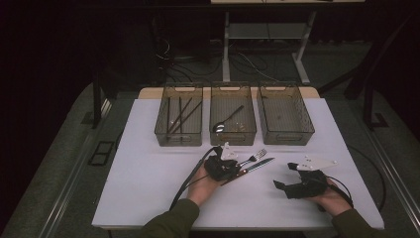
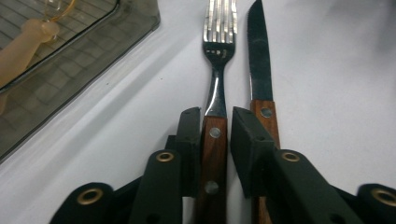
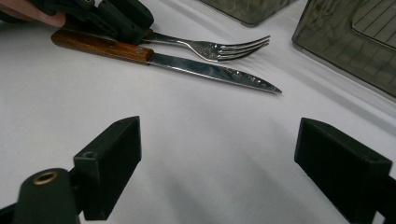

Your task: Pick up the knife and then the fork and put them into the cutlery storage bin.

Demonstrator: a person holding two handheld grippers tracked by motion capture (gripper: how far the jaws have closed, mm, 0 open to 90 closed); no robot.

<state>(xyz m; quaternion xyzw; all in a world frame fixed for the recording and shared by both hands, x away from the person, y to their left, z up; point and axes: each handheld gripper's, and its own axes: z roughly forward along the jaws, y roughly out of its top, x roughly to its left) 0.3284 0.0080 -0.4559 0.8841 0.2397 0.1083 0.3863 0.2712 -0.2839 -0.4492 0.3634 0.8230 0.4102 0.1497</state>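
Fork (image 2: 217, 56) lies on the white table (image 1: 148, 188) just beside the knife (image 2: 259, 60), near the middle bin (image 1: 233, 135). Left gripper (image 2: 216, 135) has its jaws around the fork's wooden handle, nearly pinching; firm contact is hard to confirm. Light, stiff, steel neck looks slippery, so grip the wood. Right gripper (image 3: 233, 163) is spread wide over bare table. Fork's handle end is hidden under the jaws.

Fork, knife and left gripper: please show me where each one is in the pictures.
fork (image 2: 215, 135), left gripper view, on its wooden handle between the jaws.
knife (image 3: 205, 70), right gripper view, on the middle of its blade.
left gripper (image 1: 236, 169), high view, at its tips over the fork handle.
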